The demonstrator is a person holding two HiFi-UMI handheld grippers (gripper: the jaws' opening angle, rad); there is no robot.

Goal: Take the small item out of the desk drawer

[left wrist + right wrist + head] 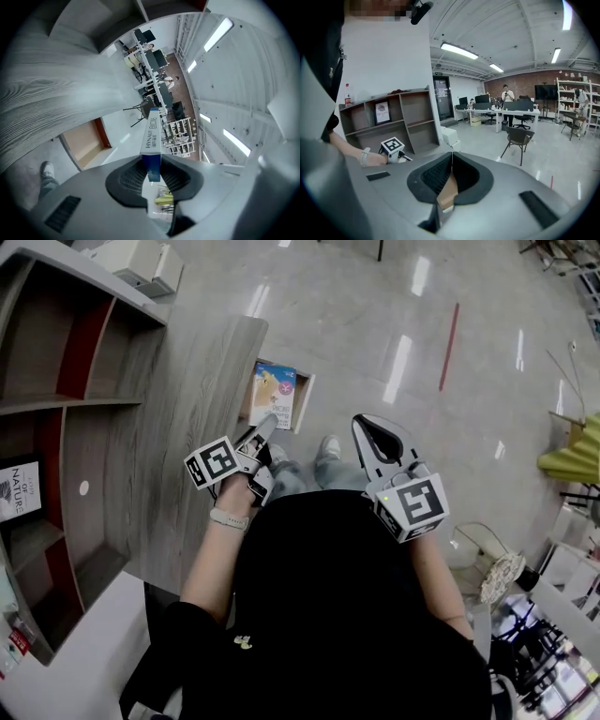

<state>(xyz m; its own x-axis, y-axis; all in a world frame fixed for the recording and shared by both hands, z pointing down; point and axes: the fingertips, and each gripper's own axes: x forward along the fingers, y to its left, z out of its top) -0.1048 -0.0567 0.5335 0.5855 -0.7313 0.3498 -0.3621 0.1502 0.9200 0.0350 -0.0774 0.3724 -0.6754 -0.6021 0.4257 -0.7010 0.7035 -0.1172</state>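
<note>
Left gripper (152,164) clamped on slim blue box (153,133), right gripper (451,164) closed empty, drawer (306,405) jutting open from desk (197,399) edge

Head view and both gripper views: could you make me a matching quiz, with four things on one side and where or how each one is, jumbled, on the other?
Things
1. left hand-held gripper
2. right hand-held gripper
3. desk drawer
4. colourful packet

Place or state
A. lies in the drawer
B. stands pulled open
C. jaws closed together
D. grips a slim blue and white box

Pairs: 1-D, 2-C, 3-B, 4-A
</note>
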